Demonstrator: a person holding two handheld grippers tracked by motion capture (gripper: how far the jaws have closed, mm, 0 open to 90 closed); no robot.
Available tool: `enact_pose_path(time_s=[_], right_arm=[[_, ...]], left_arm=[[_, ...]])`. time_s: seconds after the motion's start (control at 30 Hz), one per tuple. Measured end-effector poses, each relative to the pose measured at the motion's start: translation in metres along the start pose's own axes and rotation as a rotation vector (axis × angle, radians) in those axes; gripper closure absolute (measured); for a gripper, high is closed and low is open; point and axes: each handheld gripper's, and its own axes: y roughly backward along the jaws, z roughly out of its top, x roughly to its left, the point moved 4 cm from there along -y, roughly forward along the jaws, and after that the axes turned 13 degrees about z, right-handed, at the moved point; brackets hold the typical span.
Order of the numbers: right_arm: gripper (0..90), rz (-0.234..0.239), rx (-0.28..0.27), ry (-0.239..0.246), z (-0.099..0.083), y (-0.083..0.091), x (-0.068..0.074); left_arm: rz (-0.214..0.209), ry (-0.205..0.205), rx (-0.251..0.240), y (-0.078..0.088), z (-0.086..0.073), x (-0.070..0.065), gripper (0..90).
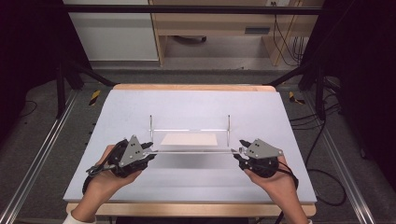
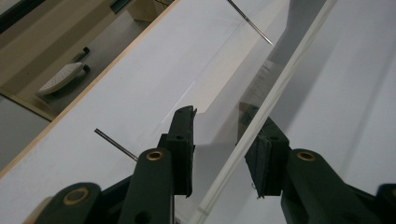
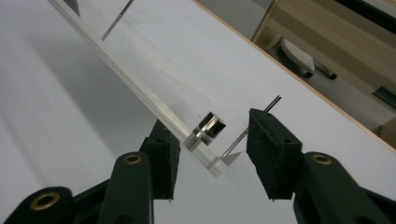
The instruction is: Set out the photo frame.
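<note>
Acrylic panel point(image 3: 154, 100), metal standoff point(image 3: 210, 127) close-up

A pale grey table point(image 1: 187, 105) with a wooden edge stands on grey floor point(image 1: 42, 116). Beyond the table sit a light wooden desk point(image 1: 219, 23) and a white panel point(image 1: 112, 32). Black cables point(image 1: 322, 135) trail right of the table, and metal rails point(image 1: 32, 158) run along both its sides.
</note>
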Motion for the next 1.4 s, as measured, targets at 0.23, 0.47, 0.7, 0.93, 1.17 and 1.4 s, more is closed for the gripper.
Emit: enact_pose_path(time_s=[0.23, 0.47, 0.7, 0.93, 1.17, 1.4], right_arm=[[58.0, 0.0, -0.006, 0.012, 0.003, -0.001, -0.001], [58.5, -0.001, 0.002, 0.008, 0.009, 0.0, -0.005], [58.5, -0.002, -0.002, -0.008, 0.019, 0.0, -0.013], [58.0, 0.005, -0.039, -0.042, 0.029, -0.003, -0.031], [58.1, 0.009, -0.067, -0.073, 0.042, -0.007, -0.048], [56.2, 0.013, -0.108, -0.094, 0.05, -0.015, -0.068]], left_arm=[[-0.001, 0.003, -0.001, -0.001, 0.002, 0.003, 64.1], [-0.009, 0.009, -0.003, -0.002, 0.006, 0.009, 64.0], [-0.012, 0.012, -0.006, -0.006, 0.016, 0.02, 63.2], [-0.009, 0.013, -0.015, -0.012, 0.027, 0.034, 61.8], [-0.047, 0.037, -0.027, -0.025, 0.04, 0.059, 60.6], [-0.072, 0.057, -0.036, -0.035, 0.051, 0.074, 60.7]])
